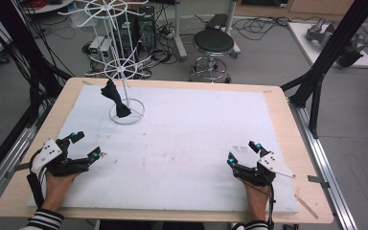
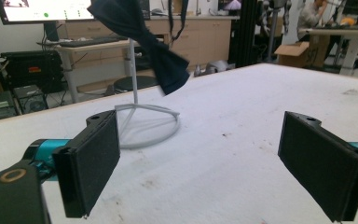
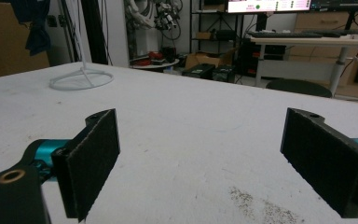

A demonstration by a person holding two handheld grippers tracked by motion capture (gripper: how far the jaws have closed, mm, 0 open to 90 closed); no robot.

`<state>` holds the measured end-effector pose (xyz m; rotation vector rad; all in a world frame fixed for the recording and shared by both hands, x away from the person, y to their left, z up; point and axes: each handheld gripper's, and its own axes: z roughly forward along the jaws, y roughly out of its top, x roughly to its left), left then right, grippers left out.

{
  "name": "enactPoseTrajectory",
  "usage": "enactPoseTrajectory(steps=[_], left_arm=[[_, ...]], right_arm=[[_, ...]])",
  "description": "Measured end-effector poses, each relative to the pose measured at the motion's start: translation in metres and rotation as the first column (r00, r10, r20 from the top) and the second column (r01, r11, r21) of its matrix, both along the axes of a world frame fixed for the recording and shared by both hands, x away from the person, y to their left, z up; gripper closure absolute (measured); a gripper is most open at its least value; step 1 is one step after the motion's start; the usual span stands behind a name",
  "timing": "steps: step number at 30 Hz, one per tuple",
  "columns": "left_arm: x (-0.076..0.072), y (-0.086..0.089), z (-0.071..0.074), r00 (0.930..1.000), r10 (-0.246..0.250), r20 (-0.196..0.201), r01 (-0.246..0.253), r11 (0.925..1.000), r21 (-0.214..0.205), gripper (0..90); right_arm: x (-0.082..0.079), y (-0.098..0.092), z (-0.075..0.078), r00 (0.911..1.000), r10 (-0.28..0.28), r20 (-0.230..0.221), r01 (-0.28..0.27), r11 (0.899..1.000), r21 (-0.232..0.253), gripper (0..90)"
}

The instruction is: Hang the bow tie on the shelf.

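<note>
- Nearest me, at the near left edge of the table [image 1: 278,124], my left gripper [image 1: 82,145] rests low on the white mat with its jaws spread wide and nothing between them.
- My right gripper [image 1: 243,152] sits at the near right, jaws likewise spread and empty.
- What I judge I'm after is the dark bow tie [image 1: 115,99], hanging on the white wire stand [image 1: 120,57] at the far left of the table, its lower end down by the stand's ring base [image 1: 136,115].
- From the left gripper the bow tie lies straight ahead and slightly right, well apart, and raised off the table; from the right gripper it lies far off to the left. My left hand is clearly the nearer one.
- The bow tie's long axis runs at a slant, upper end to the left and lower end to the right, so I'd expect to come in across its pinched middle.
- The left gripper view shows the bow tie [image 2: 142,39] hanging clear above the ring base [image 2: 149,128], a gap the high view flattens away.
- The right gripper view shows the ring base [image 3: 81,79] far off, with a speckled stain [image 3: 261,207] on the mat just ahead of its jaws.
</note>
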<state>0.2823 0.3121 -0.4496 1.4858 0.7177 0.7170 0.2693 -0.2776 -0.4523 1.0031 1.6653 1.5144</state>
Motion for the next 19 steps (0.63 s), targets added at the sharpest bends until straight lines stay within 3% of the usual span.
enactPoseTrajectory(steps=[7,11,19], left_arm=[[-0.0058,0.0,-0.0047,0.9988,-0.009,0.047,0.01,0.9999,-0.014,13.2],[-0.0062,0.003,-0.0057,0.9989,-0.003,0.047,0.006,0.9989,-0.047,13.2],[-0.0055,0.002,-0.0054,0.999,-0.006,0.044,0.008,0.9993,-0.036,13.3]], right_arm=[[-0.0006,0.0001,-0.0001,1.0,-0.004,0.001,0.004,1.0,0.006,10.8],[-0.0007,-0.0003,-0.0002,1.0,-0.005,0.002,0.005,1.0,0.008,10.8],[-0.0011,0.0002,-0.0002,0.9999,-0.009,0.007,0.009,1.0,0.005,10.8]])
